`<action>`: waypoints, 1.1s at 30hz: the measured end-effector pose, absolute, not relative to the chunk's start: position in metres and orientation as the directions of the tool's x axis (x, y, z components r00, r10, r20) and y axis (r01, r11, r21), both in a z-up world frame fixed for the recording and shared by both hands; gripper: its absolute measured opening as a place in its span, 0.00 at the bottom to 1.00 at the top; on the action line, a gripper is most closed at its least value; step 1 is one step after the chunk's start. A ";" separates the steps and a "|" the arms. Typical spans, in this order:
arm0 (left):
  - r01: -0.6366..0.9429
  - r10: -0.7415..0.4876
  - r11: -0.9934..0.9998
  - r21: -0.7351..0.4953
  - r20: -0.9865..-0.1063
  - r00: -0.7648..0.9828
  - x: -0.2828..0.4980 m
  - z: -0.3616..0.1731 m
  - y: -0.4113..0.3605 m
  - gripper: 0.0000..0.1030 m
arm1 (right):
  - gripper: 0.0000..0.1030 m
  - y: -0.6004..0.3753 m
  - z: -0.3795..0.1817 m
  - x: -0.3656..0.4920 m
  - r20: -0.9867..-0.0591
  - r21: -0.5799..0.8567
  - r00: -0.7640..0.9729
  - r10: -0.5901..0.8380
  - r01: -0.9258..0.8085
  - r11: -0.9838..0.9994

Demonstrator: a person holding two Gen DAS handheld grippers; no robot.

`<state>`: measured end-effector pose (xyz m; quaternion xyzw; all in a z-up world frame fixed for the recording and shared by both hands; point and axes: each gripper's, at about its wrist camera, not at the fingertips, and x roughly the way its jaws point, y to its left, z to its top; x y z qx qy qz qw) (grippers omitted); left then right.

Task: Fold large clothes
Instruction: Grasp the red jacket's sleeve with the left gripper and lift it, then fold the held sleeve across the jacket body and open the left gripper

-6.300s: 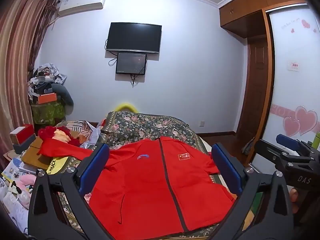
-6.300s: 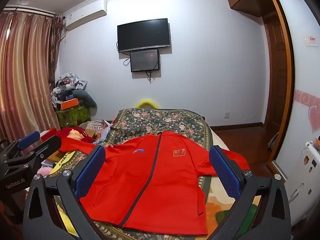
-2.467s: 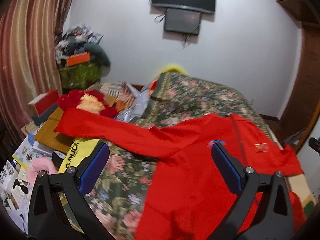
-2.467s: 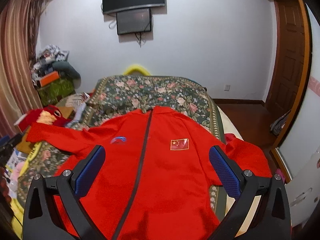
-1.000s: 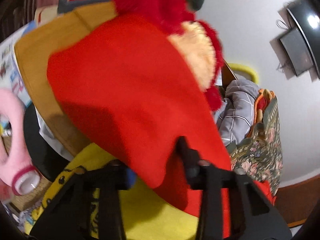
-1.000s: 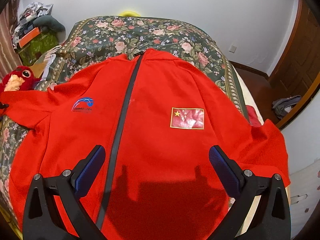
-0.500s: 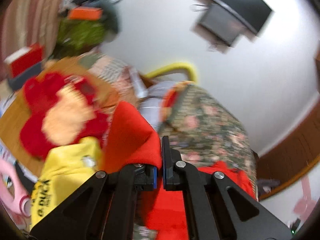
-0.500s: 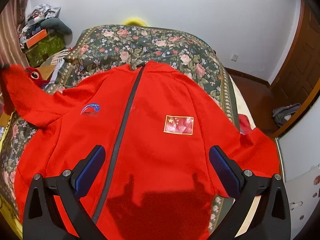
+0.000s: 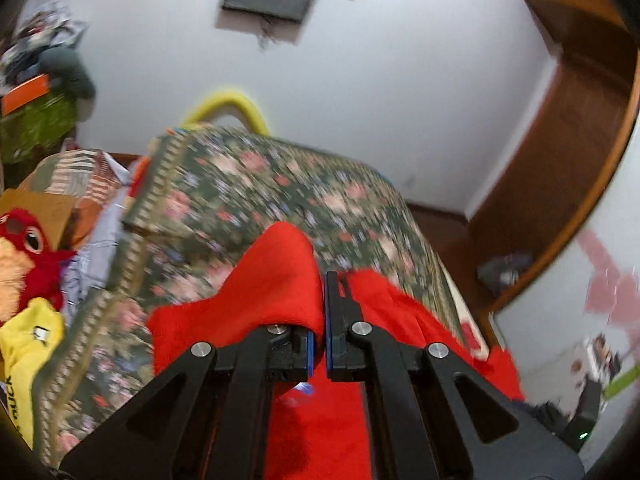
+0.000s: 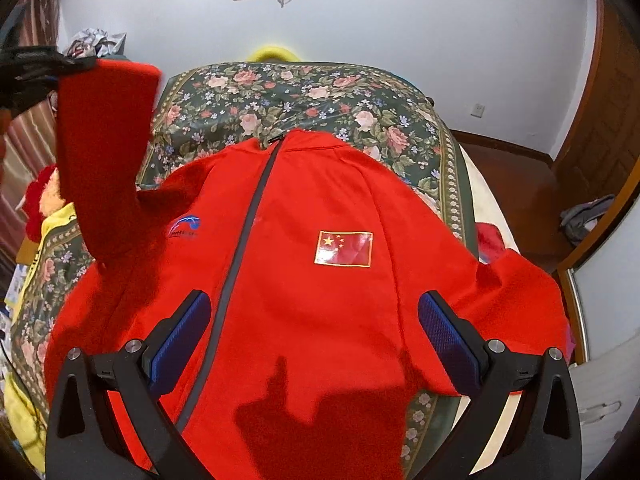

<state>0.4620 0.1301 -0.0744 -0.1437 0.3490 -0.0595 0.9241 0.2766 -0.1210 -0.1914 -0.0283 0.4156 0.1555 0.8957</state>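
On the bed (image 10: pixel 404 128), spread over a dark floral cover, a red jacket (image 10: pixel 320 312) lies front up with its grey zip (image 10: pixel 240 248) closed down the middle. The right gripper (image 10: pixel 314 334) hangs above the jacket's lower half with its jaws wide apart and nothing between them; the zip runs just inside the left-hand jaw, and a flag patch (image 10: pixel 344 249) sits ahead of the jaws, between them. A small blue logo (image 10: pixel 186 227) lies ahead of the left-hand jaw.

The left gripper (image 9: pixel 319 320) has its jaws clamped together on the end of the jacket's sleeve (image 9: pixel 268 280), with red cloth bunched over the left-hand jaw. From the right wrist view that sleeve (image 10: pixel 104 152) stands lifted off the bed, well up and to the left of the right gripper's jaws. The jacket's other sleeve (image 10: pixel 516 292) lies flat beyond the right-hand jaw, toward the bed's edge. A red plush toy (image 9: pixel 24 256) sits off the bed, far left of the left gripper's jaws.
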 end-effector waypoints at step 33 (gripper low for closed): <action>0.104 -0.164 0.986 -0.128 -0.840 0.518 0.348 -0.181 0.115 0.63 | 1.00 -0.091 -0.184 0.261 -0.798 -0.023 0.567 0.206 -0.371 0.929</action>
